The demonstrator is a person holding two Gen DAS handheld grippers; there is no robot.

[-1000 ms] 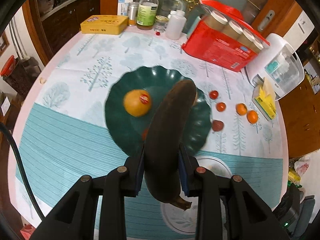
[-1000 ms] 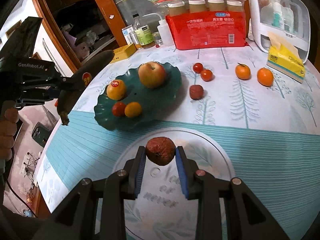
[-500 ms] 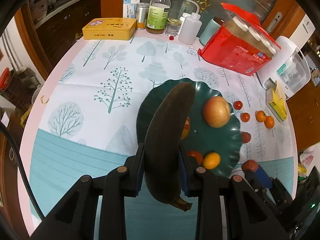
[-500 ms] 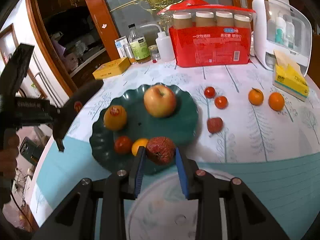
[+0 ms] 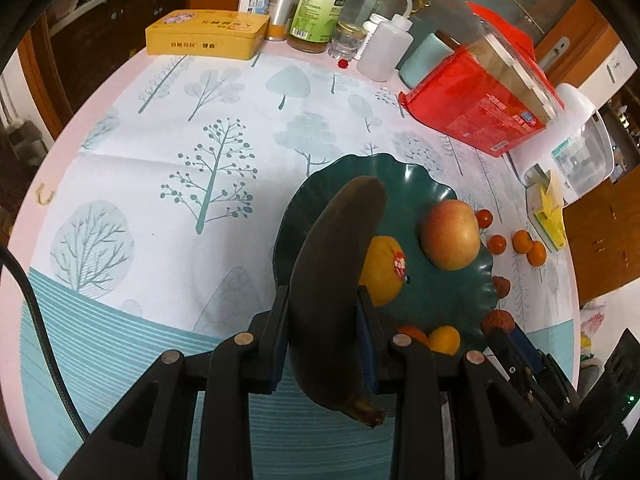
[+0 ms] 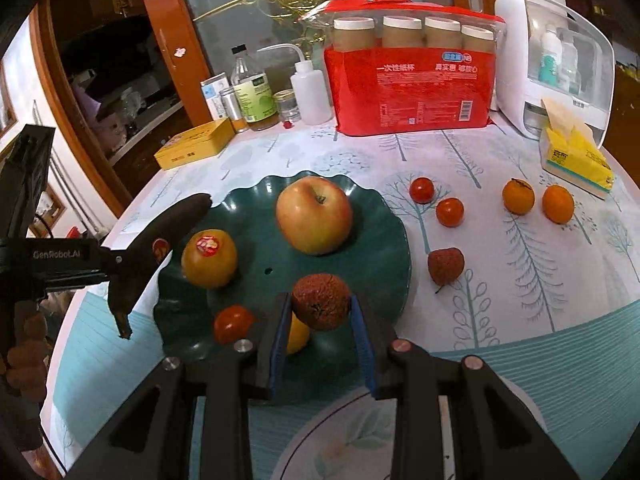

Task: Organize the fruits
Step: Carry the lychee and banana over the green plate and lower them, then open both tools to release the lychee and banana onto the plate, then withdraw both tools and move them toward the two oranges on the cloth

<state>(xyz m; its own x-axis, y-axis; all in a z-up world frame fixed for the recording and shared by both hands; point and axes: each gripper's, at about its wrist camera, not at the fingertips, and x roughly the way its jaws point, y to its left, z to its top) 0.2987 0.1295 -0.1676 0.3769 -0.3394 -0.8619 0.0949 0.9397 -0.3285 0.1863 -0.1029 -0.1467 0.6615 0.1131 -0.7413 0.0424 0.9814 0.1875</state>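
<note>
While the left wrist view looks down along its black fingers, the left claw [image 5: 324, 316] is clamped on a blackened, overripe banana [image 5: 334, 300] that fills the lower middle of the frame, its stem end pointing down. Behind it, centre right, sits a dark green scalloped plastic plate [image 5: 436, 292] on the tree-printed tabletop [image 5: 180, 168], holding a red-yellow apple [image 5: 450, 236], a stickered yellow-orange fruit [image 5: 382, 272] and a small orange fruit [image 5: 444, 340]. At the lower right edge, the right claw [image 5: 504, 330] carries a wrinkled reddish-brown fruit [image 5: 498, 320].

From the right wrist view, the right claw [image 6: 320, 312] is closed on that wrinkled fruit [image 6: 320, 300], low in the middle of the frame over the plate's [image 6: 384, 256] near part. At left, the left claw [image 6: 120, 260] holds the banana [image 6: 160, 240] tilted over the plate's left rim. A red lychee-like fruit [image 6: 446, 266], two cherry tomatoes [image 6: 450, 212] and two small oranges [image 6: 558, 204] lie on the tabletop [image 6: 500, 280] to the right.
</note>
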